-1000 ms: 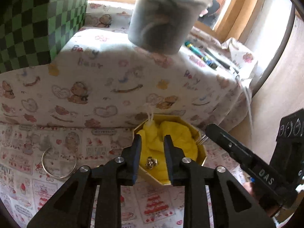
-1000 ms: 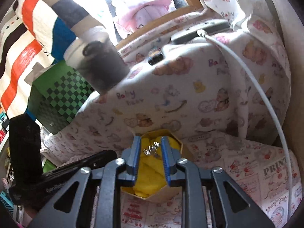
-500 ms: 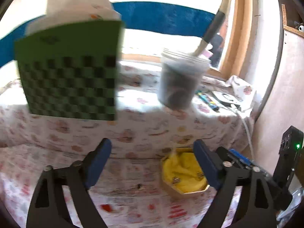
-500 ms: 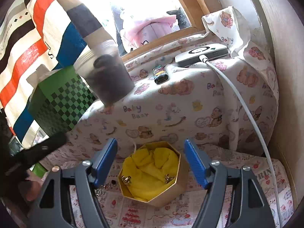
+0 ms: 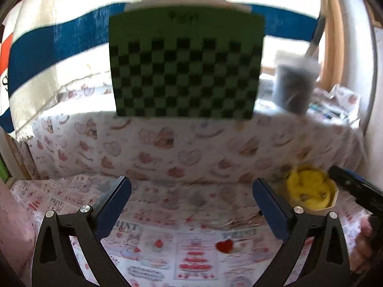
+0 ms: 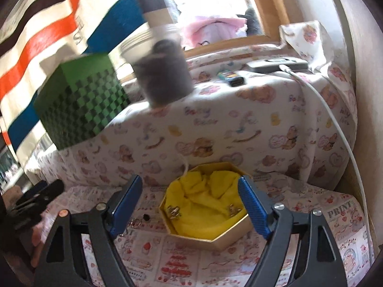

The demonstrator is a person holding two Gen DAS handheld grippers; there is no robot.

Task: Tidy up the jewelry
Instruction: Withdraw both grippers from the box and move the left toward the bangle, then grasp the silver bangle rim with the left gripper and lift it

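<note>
Left gripper [image 5: 191, 196] and right gripper [image 6: 191, 197]: jaws opening, withdrawn from hexagonal box [image 6: 229, 235]; two earrings [image 6: 174, 211] now deposited on its yellow lining [image 6: 203, 205]

The surface [image 6: 215, 270] is covered by a printed cloth with red and pink cartoon pictures. A hexagonal box [image 6: 229, 235] lined with yellow fabric is set on it. Small metal pieces [image 6: 136, 222] are seen lying on the cloth just beside the box.

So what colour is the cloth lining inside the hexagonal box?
Bright yellow cloth, crumpled inside the hexagonal box; clearest in the right wrist view.
</note>
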